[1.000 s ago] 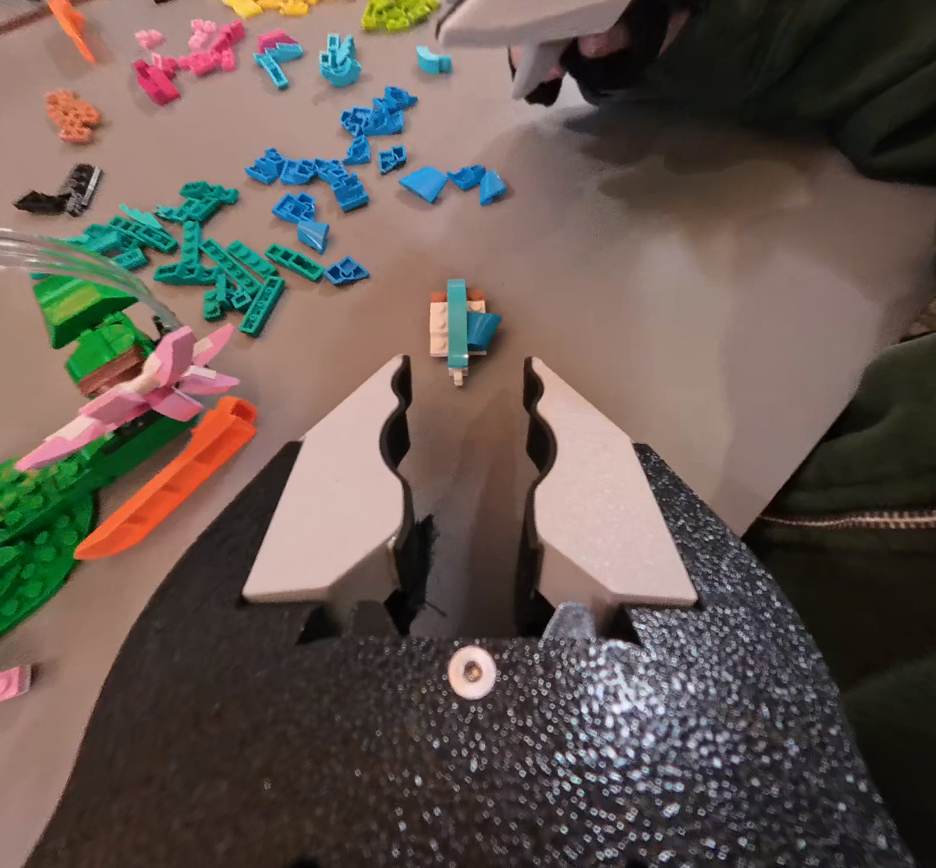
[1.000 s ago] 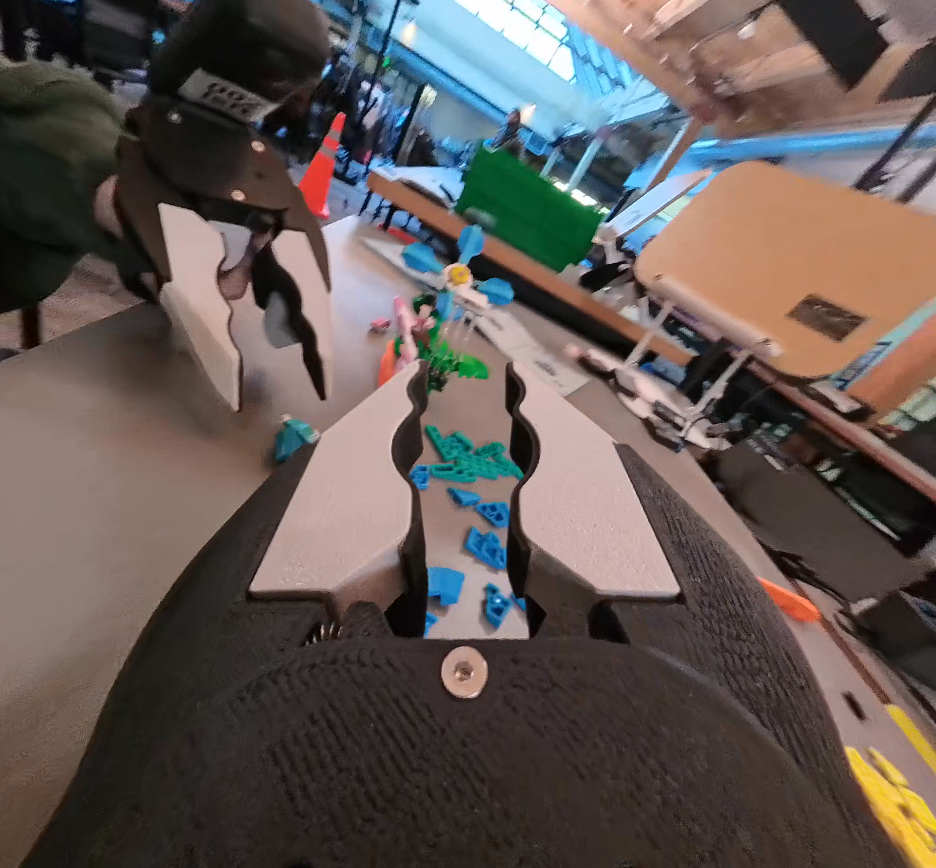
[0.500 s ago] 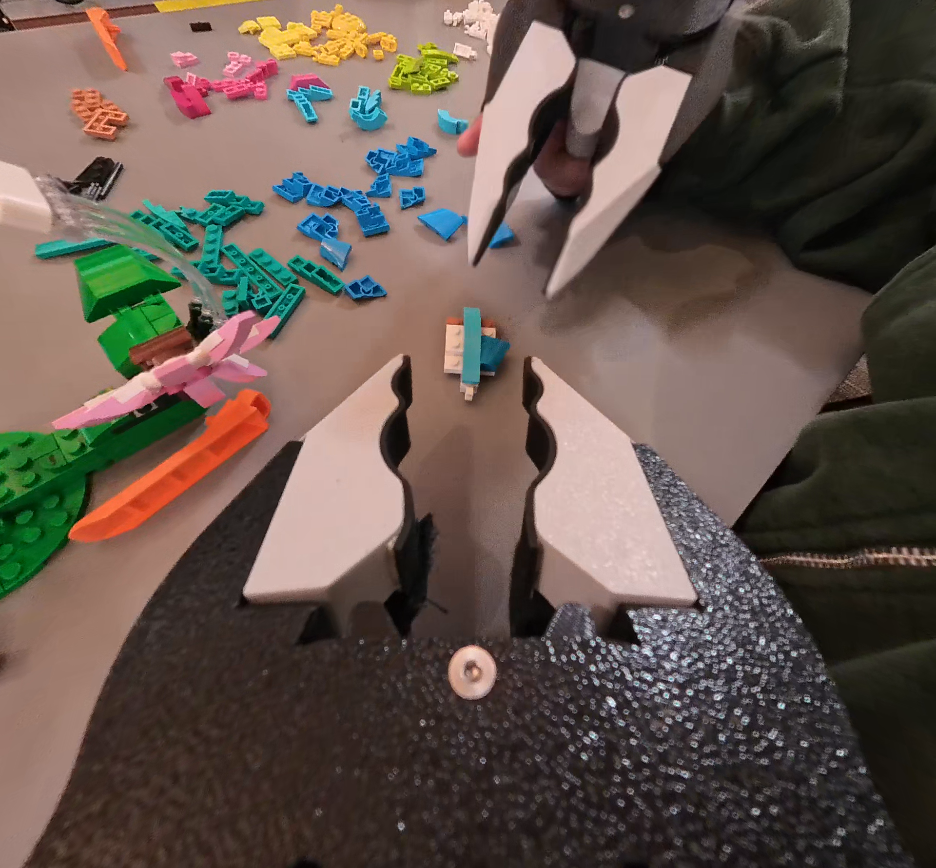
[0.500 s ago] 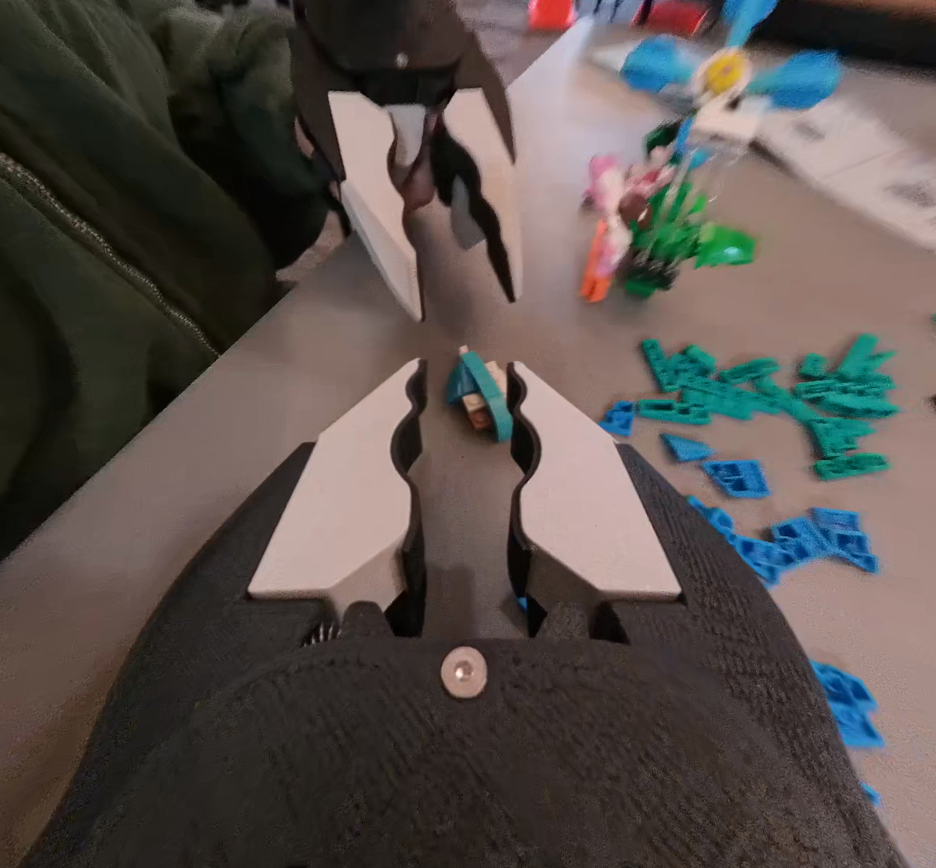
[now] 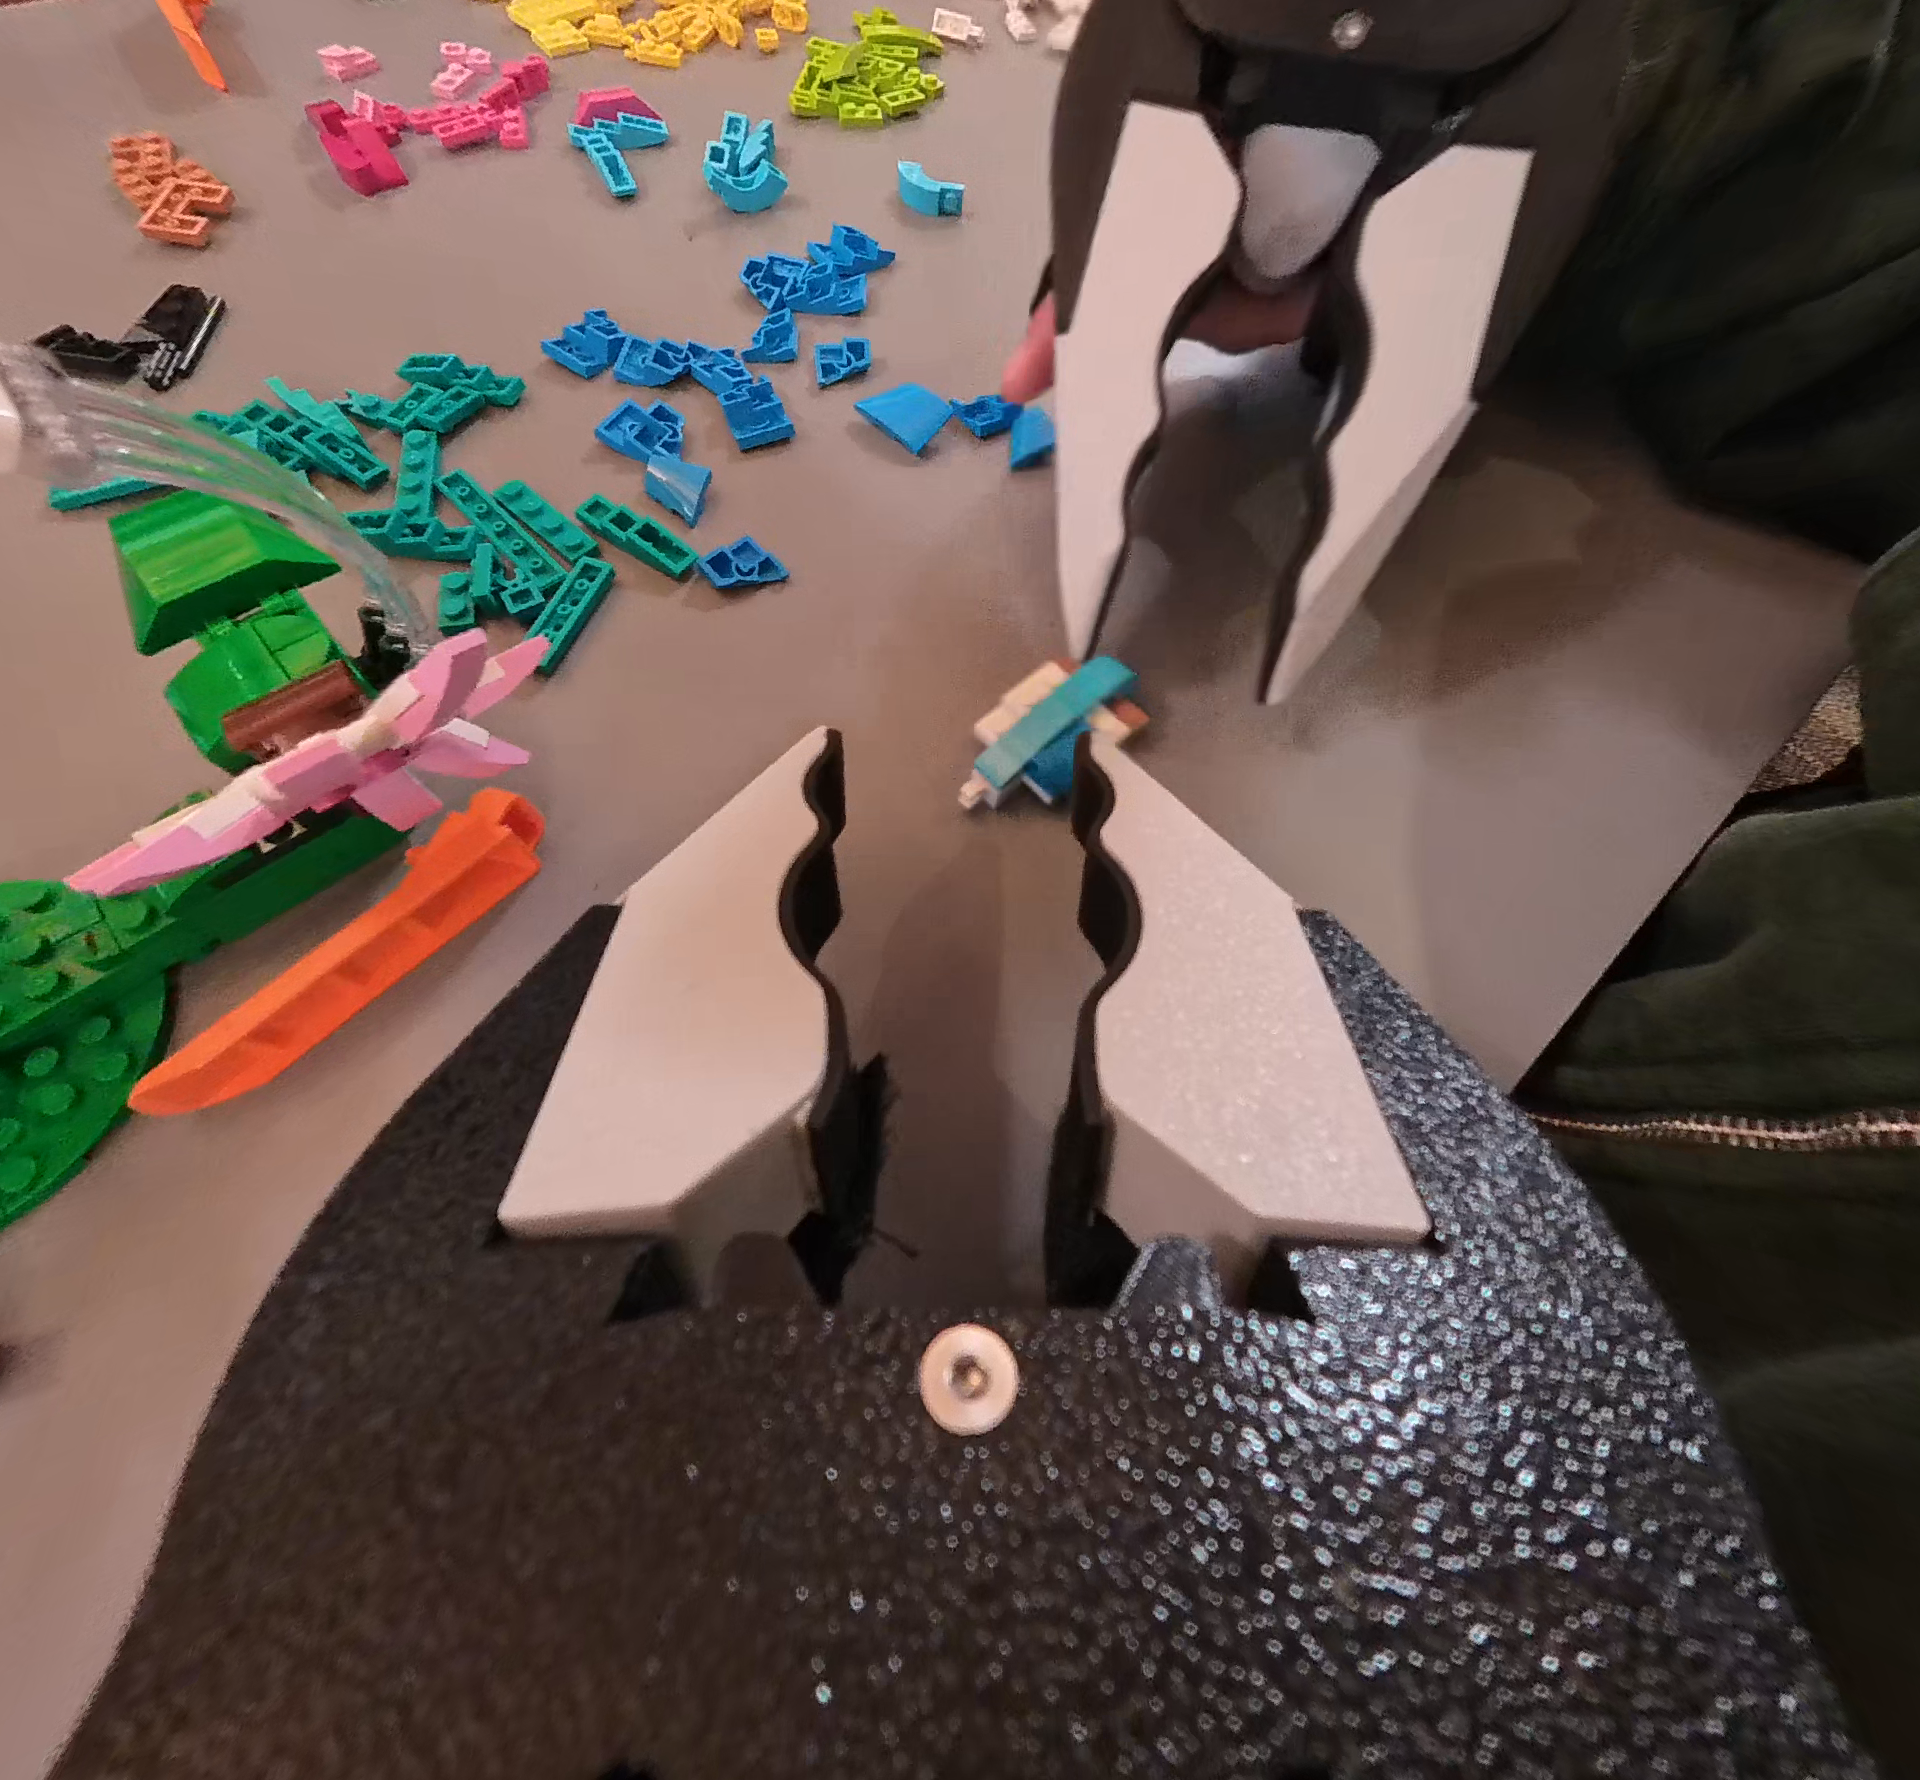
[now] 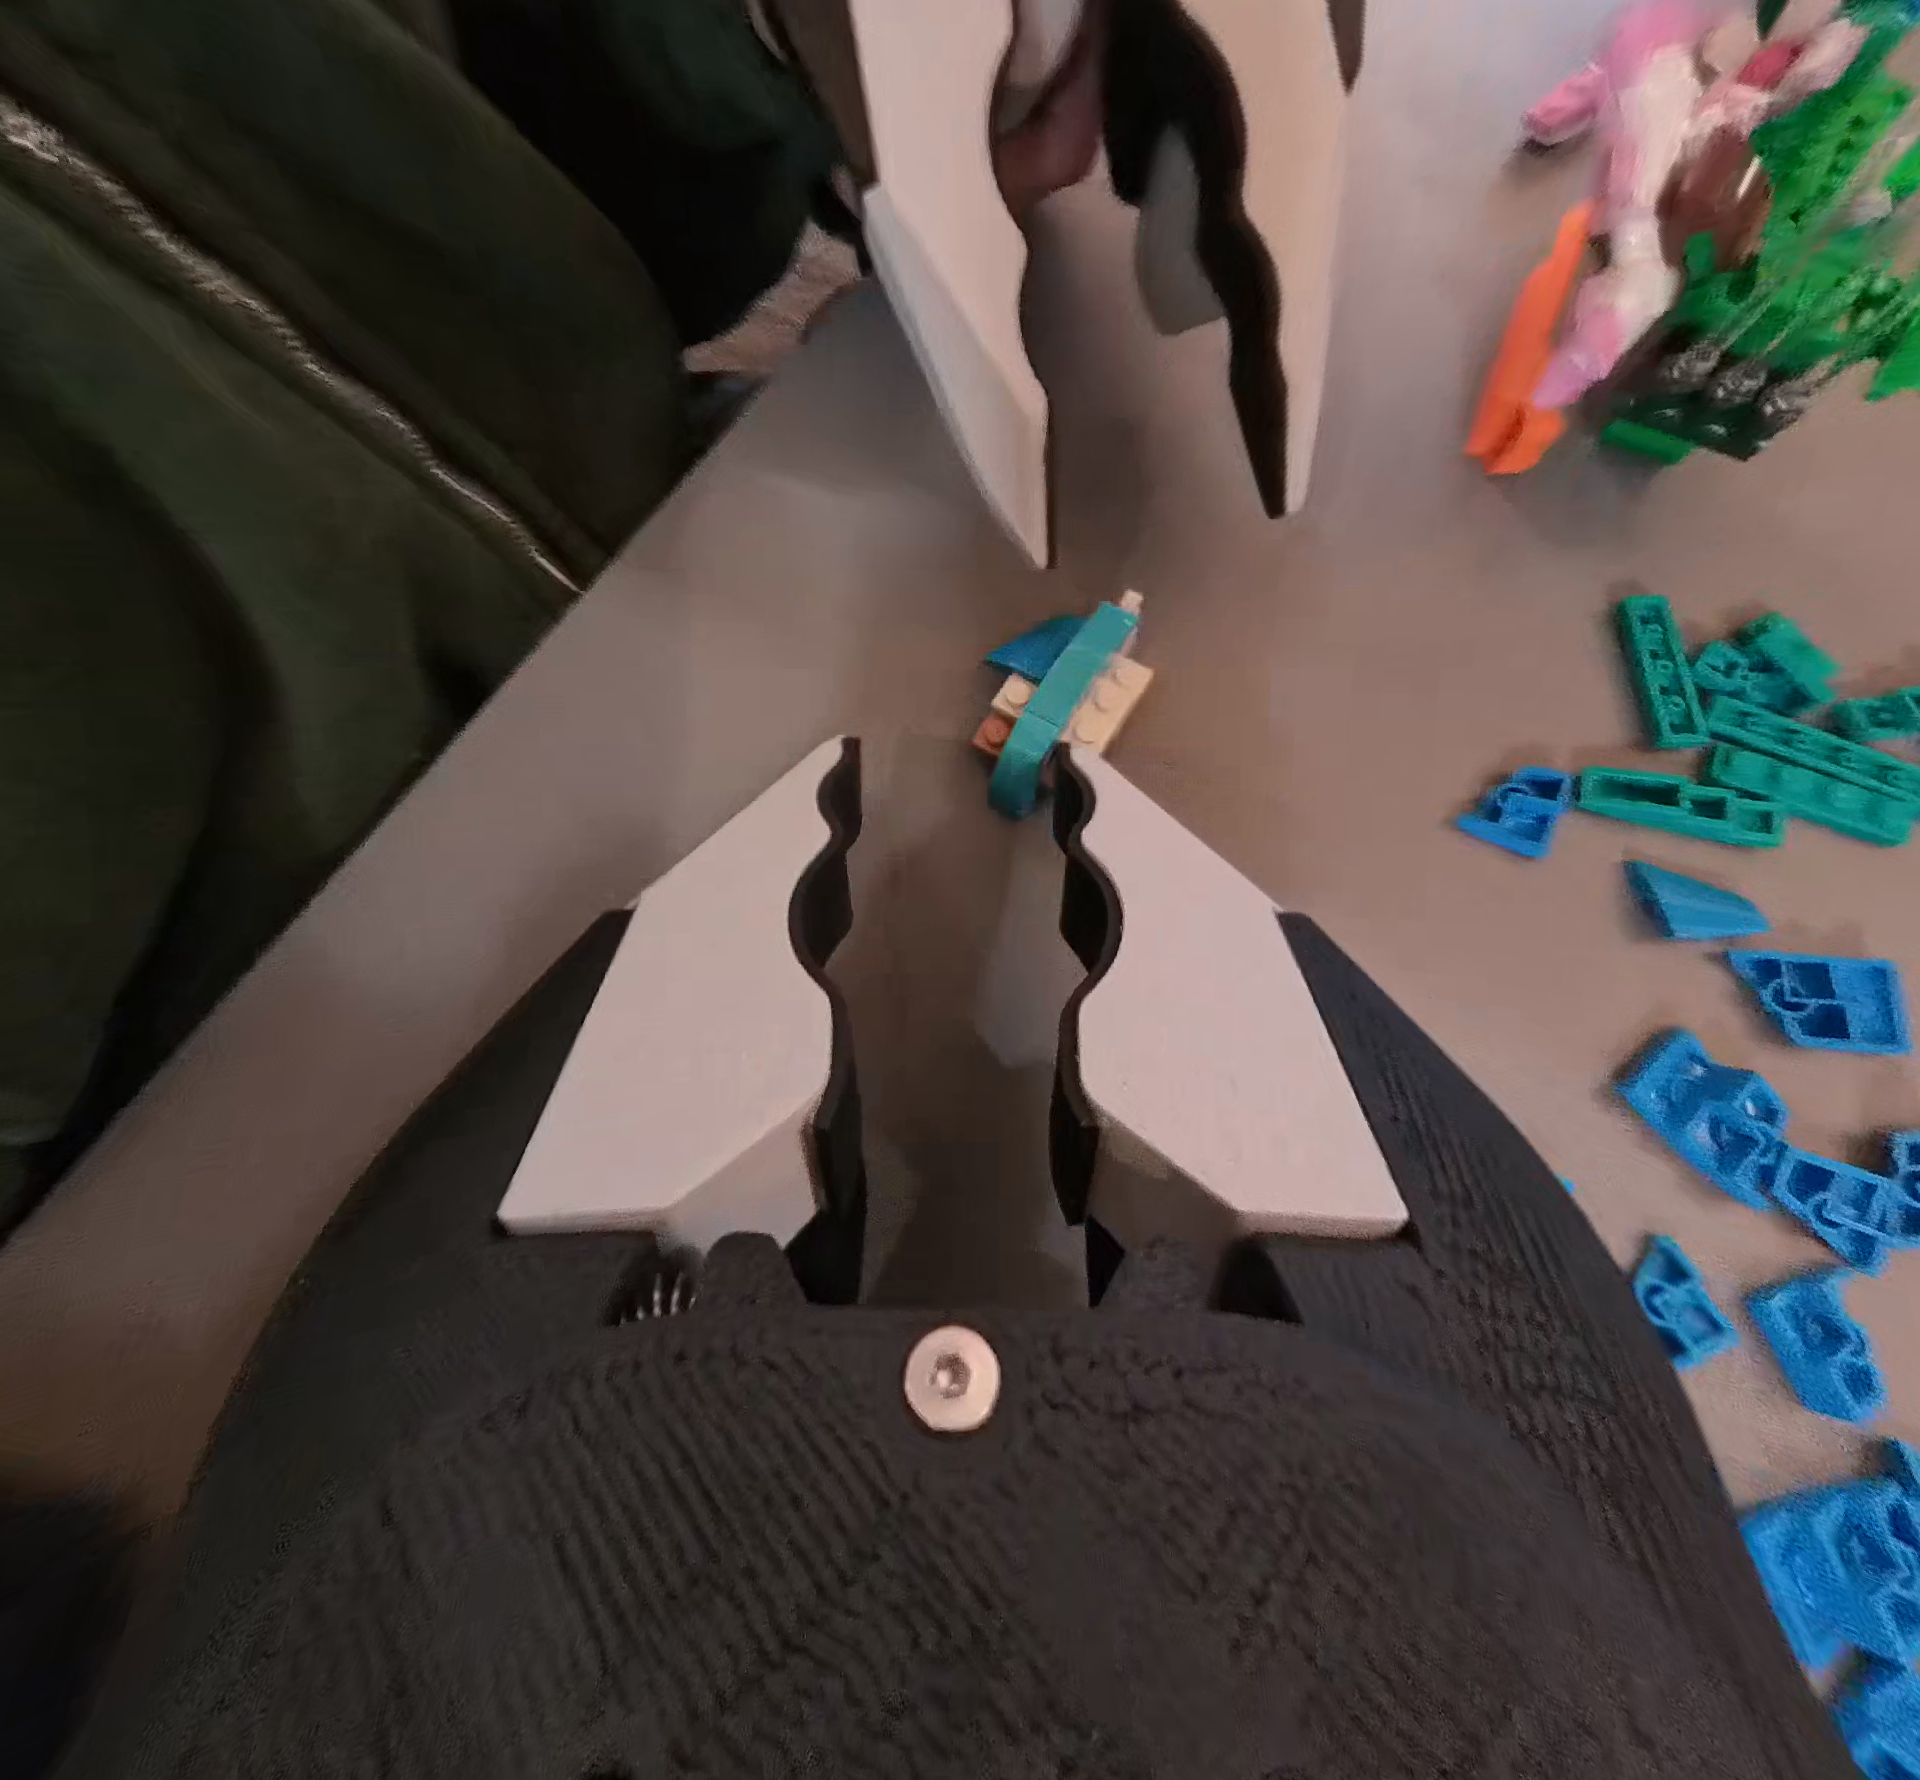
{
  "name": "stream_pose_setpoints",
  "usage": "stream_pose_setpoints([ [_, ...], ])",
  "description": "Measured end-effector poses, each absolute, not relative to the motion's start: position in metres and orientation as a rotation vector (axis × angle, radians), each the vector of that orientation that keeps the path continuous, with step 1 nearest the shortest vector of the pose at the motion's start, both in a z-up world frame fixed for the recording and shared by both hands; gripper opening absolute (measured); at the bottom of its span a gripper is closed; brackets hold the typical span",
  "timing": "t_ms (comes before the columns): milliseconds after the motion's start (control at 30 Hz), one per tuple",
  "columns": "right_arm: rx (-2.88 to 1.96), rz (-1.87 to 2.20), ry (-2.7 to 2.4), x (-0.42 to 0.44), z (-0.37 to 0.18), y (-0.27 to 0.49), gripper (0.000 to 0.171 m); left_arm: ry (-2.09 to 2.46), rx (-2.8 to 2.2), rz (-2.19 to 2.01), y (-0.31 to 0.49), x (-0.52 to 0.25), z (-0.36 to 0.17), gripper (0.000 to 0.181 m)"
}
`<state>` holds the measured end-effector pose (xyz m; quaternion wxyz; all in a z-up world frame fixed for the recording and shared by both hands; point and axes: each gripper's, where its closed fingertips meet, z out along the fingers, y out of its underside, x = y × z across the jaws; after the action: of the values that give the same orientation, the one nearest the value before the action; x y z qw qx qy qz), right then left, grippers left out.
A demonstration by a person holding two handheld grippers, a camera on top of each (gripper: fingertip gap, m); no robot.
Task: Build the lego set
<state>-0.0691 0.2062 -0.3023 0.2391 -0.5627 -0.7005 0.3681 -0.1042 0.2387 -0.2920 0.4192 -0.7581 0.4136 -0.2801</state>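
The left gripper [image 5: 956,774] is being held with its jaws apart and empty. The small teal-and-white assembly [image 5: 1055,728] is lying on the table [image 5: 1351,847] just ahead of its right fingertip, with the long axis slanted across the gap. Beyond it, the right gripper [image 5: 1179,676], also apart and empty, is being pointed down, equally near. No containers are being seen; farther off, loose bricks [image 5: 665,400] are lying sorted by colour.
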Motion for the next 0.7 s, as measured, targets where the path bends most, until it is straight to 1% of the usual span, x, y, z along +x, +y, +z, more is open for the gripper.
stream_pose_setpoints([
  [33, -1.529, 1.035, -1.906, -0.068, -0.298, 0.204, 0.036, 1.033, -1.900, -0.707, 0.239, -0.104, -0.292, 0.042],
  [100, -1.534, 1.055, -1.848, -0.065, -0.290, 0.210, 0.036, 1.033, -1.897, -0.717, 0.238, -0.104, -0.291, 0.042],
  [200, -1.581, 1.012, -1.836, -0.061, -0.296, 0.217, 0.036, 1.045, -1.899, -0.711, 0.238, -0.103, -0.292, 0.042],
  [333, -1.565, 0.957, -1.969, -0.065, -0.313, 0.198, 0.038, 1.052, -1.902, -0.700, 0.238, -0.103, -0.293, 0.042],
  [367, -1.536, 0.985, -1.992, -0.068, -0.313, 0.190, 0.040, 1.050, -1.900, -0.702, 0.238, -0.103, -0.293, 0.042],
  [467, -1.469, 1.109, -2.044, -0.067, -0.307, 0.171, 0.036, 1.075, -1.894, -0.716, 0.235, -0.101, -0.293, 0.040],
  [533, -1.467, 1.107, -1.963, -0.061, -0.296, 0.189, 0.034, 1.107, -1.886, -0.704, 0.232, -0.100, -0.295, 0.042],
  [600, -1.516, 1.060, -1.796, -0.051, -0.284, 0.226, 0.031, 1.131, -1.881, -0.679, 0.231, -0.099, -0.297, 0.042],
  [700, -1.622, 0.846, -1.596, -0.022, -0.285, 0.285, 0.029, 1.145, -1.889, -0.665, 0.230, -0.098, -0.299, 0.044],
])
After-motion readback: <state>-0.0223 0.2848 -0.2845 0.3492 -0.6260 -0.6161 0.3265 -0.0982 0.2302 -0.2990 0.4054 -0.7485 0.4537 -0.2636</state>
